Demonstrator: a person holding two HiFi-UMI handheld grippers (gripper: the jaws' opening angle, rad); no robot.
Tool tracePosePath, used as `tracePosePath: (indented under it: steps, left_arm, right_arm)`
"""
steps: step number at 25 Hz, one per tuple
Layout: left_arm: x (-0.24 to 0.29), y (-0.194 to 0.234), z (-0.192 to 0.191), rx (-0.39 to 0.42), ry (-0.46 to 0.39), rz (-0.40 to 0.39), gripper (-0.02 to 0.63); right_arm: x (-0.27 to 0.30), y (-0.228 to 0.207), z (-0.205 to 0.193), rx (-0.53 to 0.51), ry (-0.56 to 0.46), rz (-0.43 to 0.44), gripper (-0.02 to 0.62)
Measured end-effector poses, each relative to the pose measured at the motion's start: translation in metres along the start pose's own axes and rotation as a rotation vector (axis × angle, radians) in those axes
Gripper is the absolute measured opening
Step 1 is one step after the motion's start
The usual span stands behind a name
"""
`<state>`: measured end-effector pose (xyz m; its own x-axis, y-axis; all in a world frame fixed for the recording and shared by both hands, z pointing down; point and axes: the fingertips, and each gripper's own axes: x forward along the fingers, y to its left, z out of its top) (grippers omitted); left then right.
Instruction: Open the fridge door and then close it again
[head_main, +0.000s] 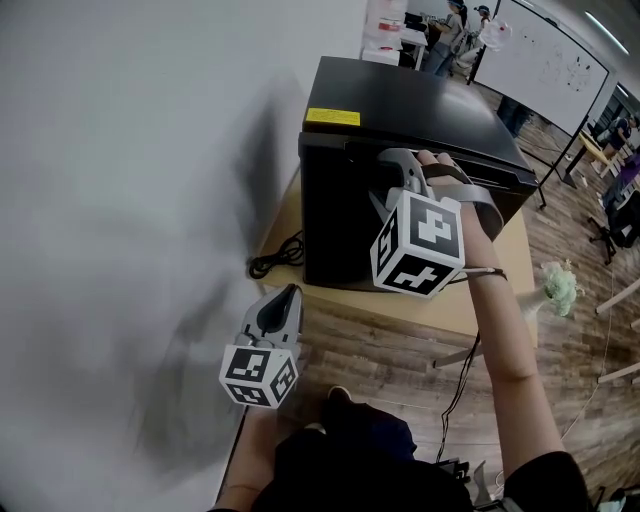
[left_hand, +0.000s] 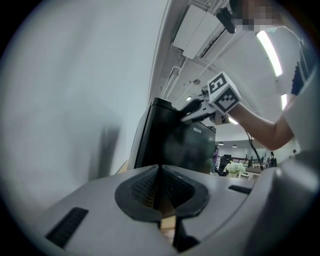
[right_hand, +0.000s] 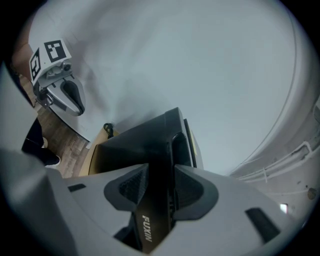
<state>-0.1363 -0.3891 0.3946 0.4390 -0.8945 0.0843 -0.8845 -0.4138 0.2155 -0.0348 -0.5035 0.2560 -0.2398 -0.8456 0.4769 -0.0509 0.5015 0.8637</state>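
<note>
Atop the table (head_main: 500, 290), the black fridge (head_main: 400, 100) bears a yellow sticker (head_main: 332, 117).

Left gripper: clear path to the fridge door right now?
Probably yes: left gripper, shut, has open air between it and the door; the right gripper clamps only the door's top edge.

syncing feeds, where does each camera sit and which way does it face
Head view: on the head, steeply down at the fridge; both grippers and the right forearm show.
Left gripper view: on the left gripper, toward the fridge; shut jaws show.
Right gripper view: on the right gripper, jaws gripping the fridge door.
All share the fridge.
</note>
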Motion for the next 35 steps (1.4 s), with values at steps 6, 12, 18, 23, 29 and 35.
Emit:
tracePosePath:
  steps: [6,12,18,23,29,35]
  left_arm:
    - [-0.021,0.003,0.003,0.021,-0.003,0.015,0.018]
    - [-0.049,-0.015,-0.006,0.045,0.019,-0.009,0.018]
    - [-0.071,-0.037,-0.023,0.053,0.057,-0.068,0.018]
    - [-0.086,-0.056,-0.034,0.060,0.074,-0.107,0.018]
    - [-0.108,-0.074,-0.039,0.063,0.084,-0.134,0.018]
    - [-0.112,-0.093,-0.059,0.062,0.114,-0.168,0.018]
  right_arm:
    - [-0.051,0.029,0.006,-0.034,-0.073,0.043,0.148]
    - [-0.077,0.042,0.003,-0.035,-0.087,0.044,0.153]
    - [-0.088,0.049,0.002,-0.050,-0.091,0.022,0.155]
    - [-0.095,0.052,-0.002,-0.075,-0.070,-0.008,0.153]
    - [-0.116,0.059,-0.001,-0.082,-0.063,-0.017,0.152]
    - [-0.131,0.070,-0.010,-0.090,-0.065,-0.028,0.152]
